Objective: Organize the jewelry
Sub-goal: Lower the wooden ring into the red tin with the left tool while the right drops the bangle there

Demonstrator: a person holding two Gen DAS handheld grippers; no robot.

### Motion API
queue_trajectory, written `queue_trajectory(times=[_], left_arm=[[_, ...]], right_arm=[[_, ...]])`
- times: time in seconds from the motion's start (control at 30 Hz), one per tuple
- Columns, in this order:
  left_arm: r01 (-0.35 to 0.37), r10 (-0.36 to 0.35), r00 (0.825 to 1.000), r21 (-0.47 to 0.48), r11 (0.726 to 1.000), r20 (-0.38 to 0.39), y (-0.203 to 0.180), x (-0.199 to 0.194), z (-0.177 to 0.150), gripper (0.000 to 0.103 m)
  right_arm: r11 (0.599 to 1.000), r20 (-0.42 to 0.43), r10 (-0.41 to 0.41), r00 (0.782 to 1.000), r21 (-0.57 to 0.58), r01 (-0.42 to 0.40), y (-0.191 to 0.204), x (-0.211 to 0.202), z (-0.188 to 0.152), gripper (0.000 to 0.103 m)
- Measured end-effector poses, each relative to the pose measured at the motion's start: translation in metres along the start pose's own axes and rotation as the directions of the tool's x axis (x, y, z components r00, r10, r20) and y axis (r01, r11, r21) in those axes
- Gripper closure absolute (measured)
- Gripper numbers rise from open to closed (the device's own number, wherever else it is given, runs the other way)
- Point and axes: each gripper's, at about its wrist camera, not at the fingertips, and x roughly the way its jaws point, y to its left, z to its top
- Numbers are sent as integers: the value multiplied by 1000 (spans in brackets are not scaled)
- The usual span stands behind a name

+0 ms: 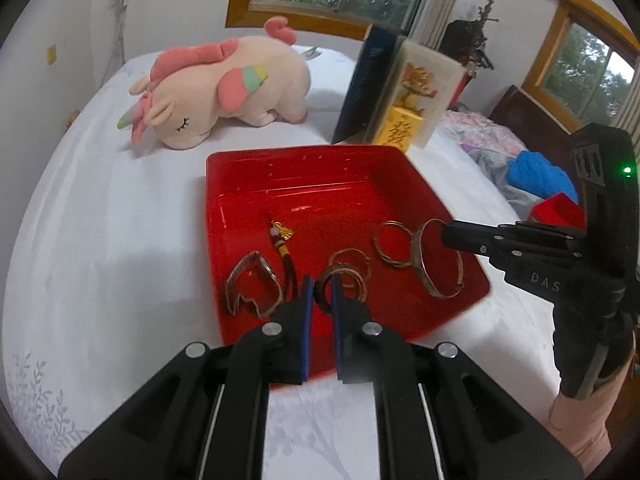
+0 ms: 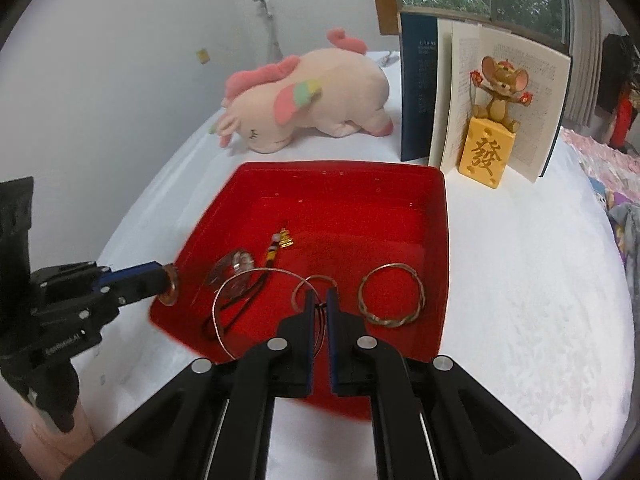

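Both hand-held grippers (image 1: 320,284) (image 2: 319,300), over the red tray's (image 2: 444,240) near edge, pinch bangles (image 1: 340,284) (image 2: 256,292).

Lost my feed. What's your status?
Left gripper shut on copper ring. Right gripper shut on silver bangle. Both over red tray. Nothing blocking.

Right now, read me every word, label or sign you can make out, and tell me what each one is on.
"發": on the yellow block under the mouse figurine.
"DAS": on the right tongs' body; further letters hidden.
Left tongs' body label: too blurred to read.
Open book pages and its dark cover: print too small to read.
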Motion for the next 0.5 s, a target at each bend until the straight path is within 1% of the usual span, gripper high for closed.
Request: queue_trajectory(times=[0.1,0.2,0.37,0.5], left_arm=[[-4,4,1000,-15,1000,-28,5,20,8,96],[-1,0,999,-23,1000,-46,7,36,14,96],[7,-9,998,-24,1000,-68,7,58,26,96],[-2,-2,994,-36,999,-107,8,82,34,96]], right_arm=[[1000,-27,-15,1000,19,16,-5,18,8,98],[998,-49,-50,998,31,52,-11,35,15,98],[995,-89,-70,994,58,75,-24,61,27,98],[992,-118,-103,988,62,111,-30,78,30,98]])
